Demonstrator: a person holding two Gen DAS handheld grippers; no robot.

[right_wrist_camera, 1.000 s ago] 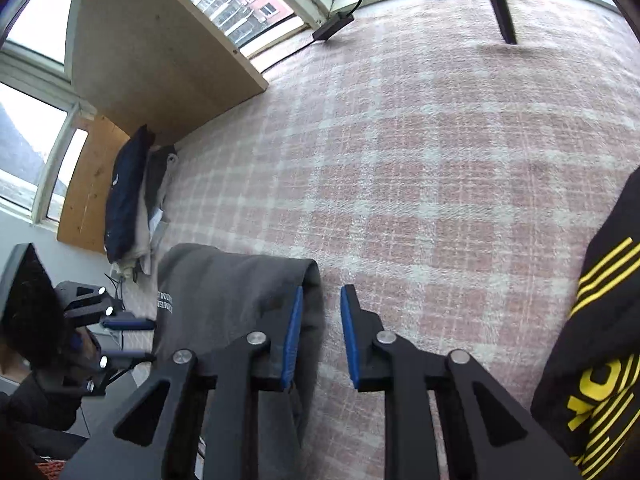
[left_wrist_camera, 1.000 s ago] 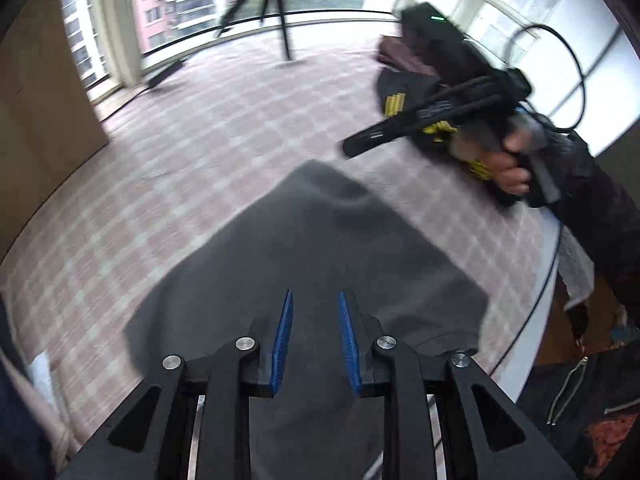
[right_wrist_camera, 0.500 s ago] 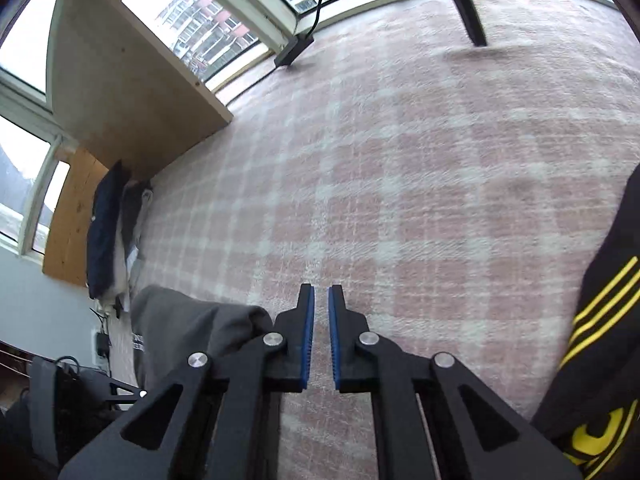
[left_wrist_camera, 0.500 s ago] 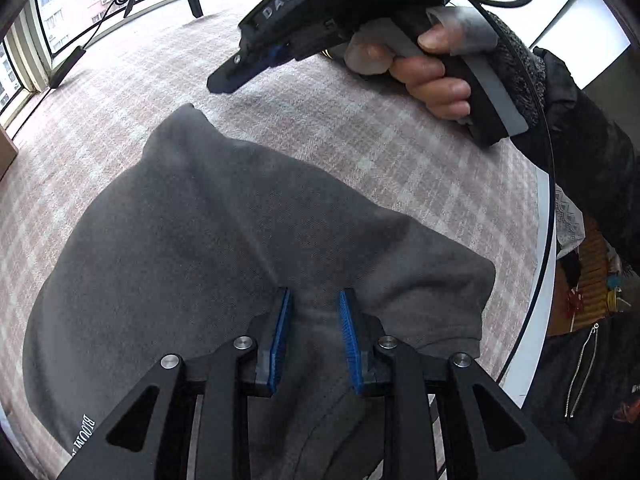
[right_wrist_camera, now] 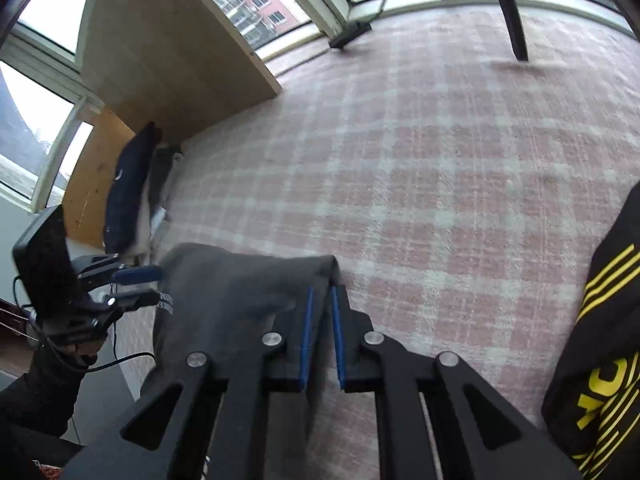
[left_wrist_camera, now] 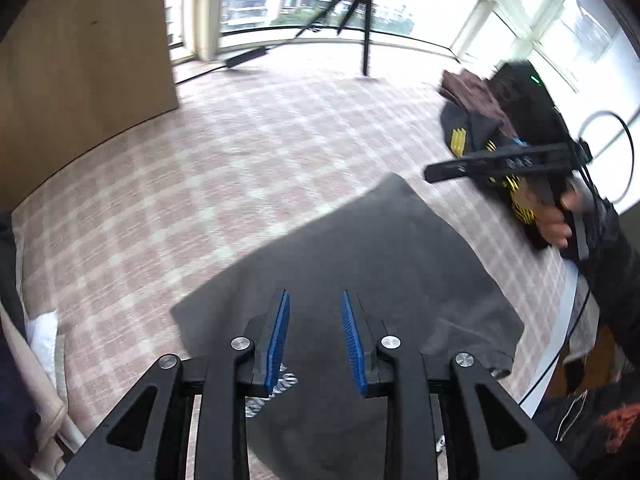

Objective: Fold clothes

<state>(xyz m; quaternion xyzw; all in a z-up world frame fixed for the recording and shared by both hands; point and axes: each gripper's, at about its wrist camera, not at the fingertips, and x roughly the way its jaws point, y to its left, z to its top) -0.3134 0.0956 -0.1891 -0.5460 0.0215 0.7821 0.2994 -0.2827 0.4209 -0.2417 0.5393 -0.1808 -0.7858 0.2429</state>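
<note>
A grey garment lies folded flat on the pink plaid bedcover. My left gripper hovers over its near part, jaws apart, nothing between the blue pads. In the right wrist view the same grey garment reaches up to my right gripper. That gripper's jaws are opening from a narrow slit. Grey cloth shows through the gap, but the pads do not press on it. From the left wrist the right gripper hangs just above the garment's far corner, held by a hand. The left gripper shows at the garment's left edge.
A black garment with yellow stripes and a brown one lie at the right. Folded clothes are stacked by the wooden board. A tripod stands by the windows. The bed's edge runs along the right.
My left gripper dipped close over the grey garment, then drew back from it. The right gripper's jaws narrowed, and the garment's corner now lies at its tips.
</note>
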